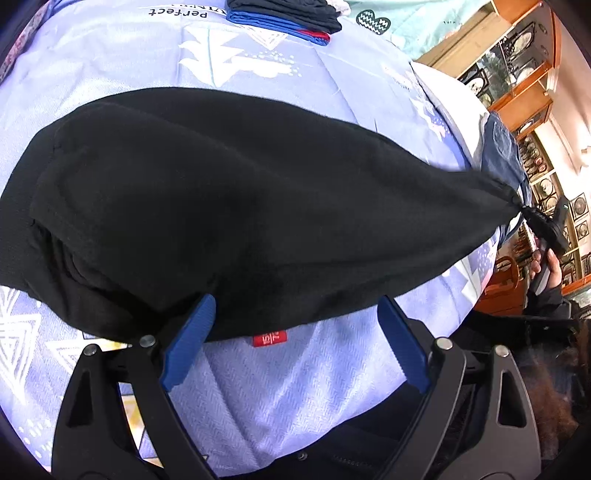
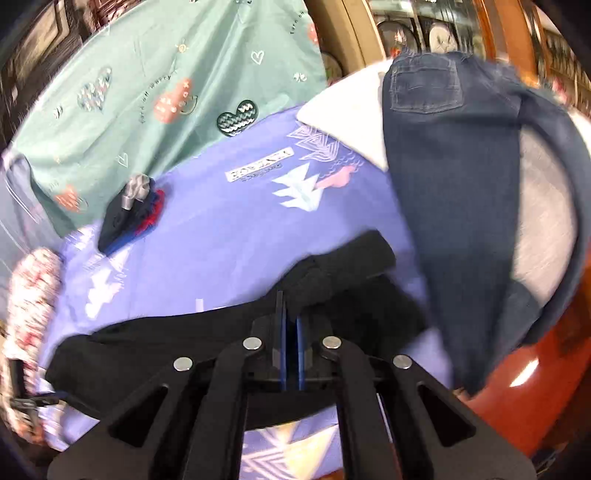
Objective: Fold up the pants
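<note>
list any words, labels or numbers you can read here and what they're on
"Perfect": dark print, upside down, on the lilac bedsheet.
Red tag at the black pants' hem: white characters, too small to read.
White label on the bedsheet: blurred, unreadable.
Handwriting-style print on the green sheet: too blurred to read.

- lilac patterned bedsheet [image 1: 280,387] under my tongs
- stack of folded clothes [image 1: 284,18] far ahead
- jeans [image 2: 454,206] off right
- green heart-print sheet [image 2: 155,88] beyond
</note>
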A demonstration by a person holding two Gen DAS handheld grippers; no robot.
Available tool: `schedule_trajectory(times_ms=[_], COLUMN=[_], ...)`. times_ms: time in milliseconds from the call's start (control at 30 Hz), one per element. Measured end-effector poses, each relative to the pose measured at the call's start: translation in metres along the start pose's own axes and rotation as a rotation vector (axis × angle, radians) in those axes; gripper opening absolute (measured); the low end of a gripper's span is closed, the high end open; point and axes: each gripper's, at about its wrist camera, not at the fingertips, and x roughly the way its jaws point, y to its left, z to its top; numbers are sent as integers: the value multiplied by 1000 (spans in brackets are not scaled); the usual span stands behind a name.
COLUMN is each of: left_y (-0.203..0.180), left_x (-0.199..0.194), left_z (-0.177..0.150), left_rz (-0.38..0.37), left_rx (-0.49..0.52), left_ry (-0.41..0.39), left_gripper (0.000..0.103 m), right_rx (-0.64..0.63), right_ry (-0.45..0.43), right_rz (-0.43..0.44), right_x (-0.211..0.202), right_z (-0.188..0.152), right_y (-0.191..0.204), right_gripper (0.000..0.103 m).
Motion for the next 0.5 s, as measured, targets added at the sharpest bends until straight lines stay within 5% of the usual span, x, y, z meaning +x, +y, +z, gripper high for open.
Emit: schedule_trajectory(times_ms=[133, 167, 233, 333, 400, 500], left_y=[4, 3, 1, -9, -22, -37], left_x=[-4, -5, -8, -17, -28, -27], left_z=[-4, -3, -3, -2, 2, 16], left_rz=[-14, -16, -15, -28, -48, -75], left_rx=[-3, 0, 18, 62, 119, 147], left_ry=[-4, -2, 11, 14, -22, -70], left_gripper=[90, 90, 90, 90, 90, 97], right_rx=[92, 92, 76, 0, -56, -145], right_ry=[293, 257, 244, 142, 64, 60], right_rz=[-159, -146, -232, -328, -244, 59], right_x=[47, 39, 27, 0, -16, -8], right_z=[-27, -28, -23, -6, 11, 28], right_y=[-43, -44, -37, -10, 24, 88], right_gripper=[20, 20, 40, 44, 54, 66])
